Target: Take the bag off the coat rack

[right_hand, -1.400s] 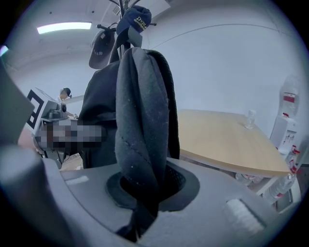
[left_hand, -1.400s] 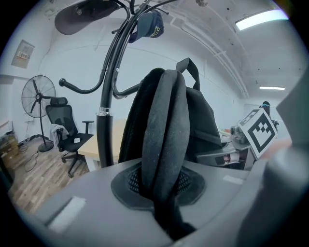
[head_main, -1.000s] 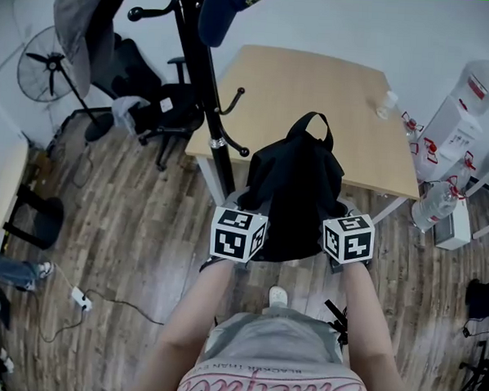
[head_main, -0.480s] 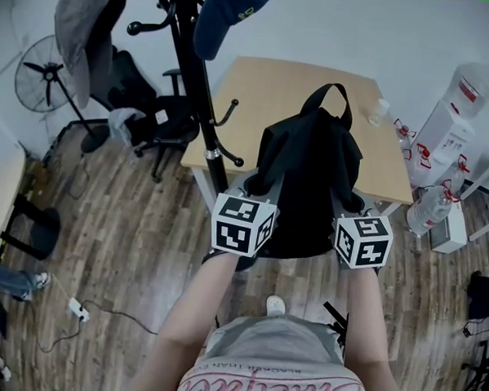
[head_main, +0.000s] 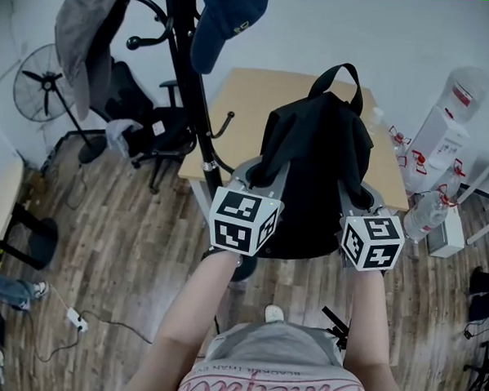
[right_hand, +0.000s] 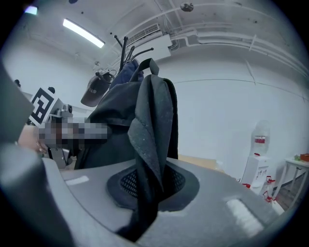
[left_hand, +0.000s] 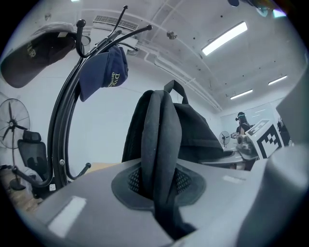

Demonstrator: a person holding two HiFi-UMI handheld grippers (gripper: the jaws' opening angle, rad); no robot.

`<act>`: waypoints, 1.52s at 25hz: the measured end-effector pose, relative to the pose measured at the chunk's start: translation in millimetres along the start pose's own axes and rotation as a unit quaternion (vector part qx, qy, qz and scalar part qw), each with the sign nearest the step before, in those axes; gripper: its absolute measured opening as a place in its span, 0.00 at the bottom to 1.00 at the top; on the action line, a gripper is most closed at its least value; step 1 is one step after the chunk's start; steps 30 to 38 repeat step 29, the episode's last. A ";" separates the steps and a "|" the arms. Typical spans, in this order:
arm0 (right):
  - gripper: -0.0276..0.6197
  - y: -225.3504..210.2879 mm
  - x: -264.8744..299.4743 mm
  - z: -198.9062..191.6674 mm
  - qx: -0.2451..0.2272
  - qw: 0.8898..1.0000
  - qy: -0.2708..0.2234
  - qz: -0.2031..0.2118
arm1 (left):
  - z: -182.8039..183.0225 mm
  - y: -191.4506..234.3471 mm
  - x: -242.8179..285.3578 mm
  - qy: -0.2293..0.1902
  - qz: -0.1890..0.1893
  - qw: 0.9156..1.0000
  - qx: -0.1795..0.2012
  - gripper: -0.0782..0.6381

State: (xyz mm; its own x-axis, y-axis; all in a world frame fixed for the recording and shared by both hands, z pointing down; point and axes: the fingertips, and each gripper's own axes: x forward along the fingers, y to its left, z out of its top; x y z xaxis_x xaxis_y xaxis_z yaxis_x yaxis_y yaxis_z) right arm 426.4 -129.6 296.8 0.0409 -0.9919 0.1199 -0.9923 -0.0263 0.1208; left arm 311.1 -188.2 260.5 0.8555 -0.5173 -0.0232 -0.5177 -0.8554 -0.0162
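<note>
A black backpack [head_main: 315,166] hangs in the air between my two grippers, in front of the black coat rack [head_main: 187,81] and clear of its hooks. My left gripper [head_main: 266,174] is shut on the bag's left shoulder strap [left_hand: 159,144], which stands folded between its jaws. My right gripper [head_main: 352,198] is shut on the right shoulder strap [right_hand: 152,140]. The bag's top handle [head_main: 339,73] points away from me, over the wooden table [head_main: 241,100]. In the left gripper view the bag [left_hand: 193,135] sits to the right of the rack [left_hand: 65,111].
A grey cap [head_main: 81,35] and a navy cap [head_main: 225,18] hang on the rack. A black office chair [head_main: 143,112] and a standing fan [head_main: 42,82] stand at the left. A water dispenser [head_main: 448,128] and bottles stand at the right. A power strip [head_main: 76,321] lies on the wooden floor.
Both grippers have lifted the backpack higher and slightly to the right, further from the rack's lower hooks. The grips on the straps are unchanged.
</note>
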 end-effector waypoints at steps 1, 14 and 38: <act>0.09 -1.0 -0.1 2.6 -0.001 1.000 -0.001 -0.001 | 2.6 0.0 0.7 -0.002 -0.001 1.000 0.001 0.20; 0.09 -8.9 -3.4 21.9 -0.010 1.000 -0.016 -0.006 | 23.1 -3.3 6.5 -0.020 -0.007 1.000 0.005 0.19; 0.09 -16.3 -11.4 32.7 -0.018 0.999 -0.032 -0.005 | 35.1 -11.9 7.6 -0.030 -0.006 1.000 0.003 0.19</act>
